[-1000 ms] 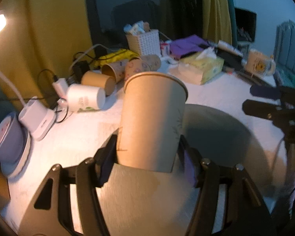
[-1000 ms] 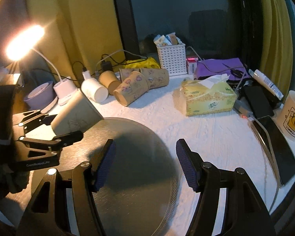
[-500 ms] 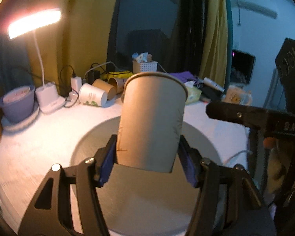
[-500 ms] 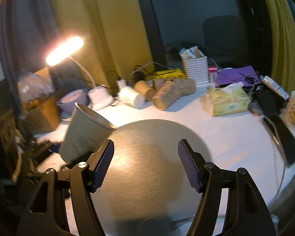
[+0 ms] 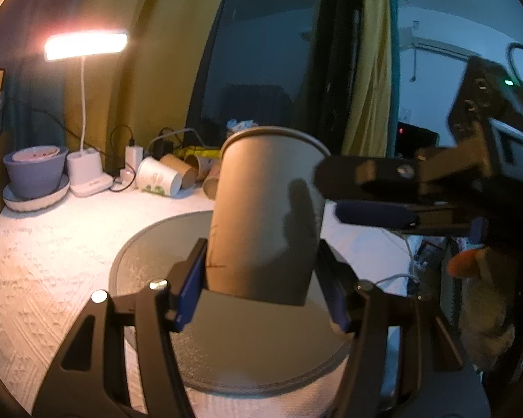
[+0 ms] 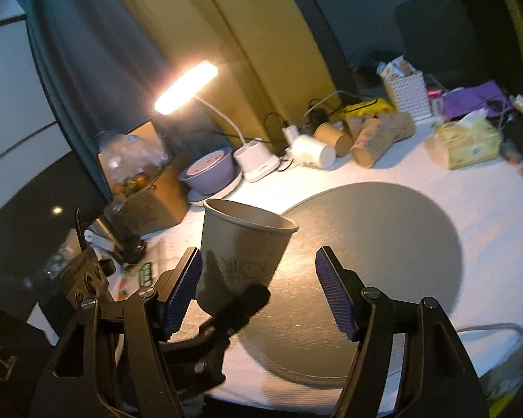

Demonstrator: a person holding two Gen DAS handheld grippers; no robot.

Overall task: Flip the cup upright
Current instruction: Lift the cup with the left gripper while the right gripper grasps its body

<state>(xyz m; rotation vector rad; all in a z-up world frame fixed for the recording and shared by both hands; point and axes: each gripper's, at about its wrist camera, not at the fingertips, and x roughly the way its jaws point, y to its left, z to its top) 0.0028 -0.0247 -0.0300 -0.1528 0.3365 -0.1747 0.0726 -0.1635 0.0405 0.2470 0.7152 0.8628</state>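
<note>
Between left jaws, unlabelled cup (image 5: 265, 216)

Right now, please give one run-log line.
left tongs: shut on cup | cup: mouth up, above mat | right tongs: open

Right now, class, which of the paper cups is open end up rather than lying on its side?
The grey cup held in the left gripper; the cups by the lamp lie on their sides.

Both grippers are black frames with triangular cut-outs and silver screws. The left gripper (image 5: 263, 287) and right gripper (image 6: 258, 292) carry ribbed blue pads (image 6: 334, 296).
</note>
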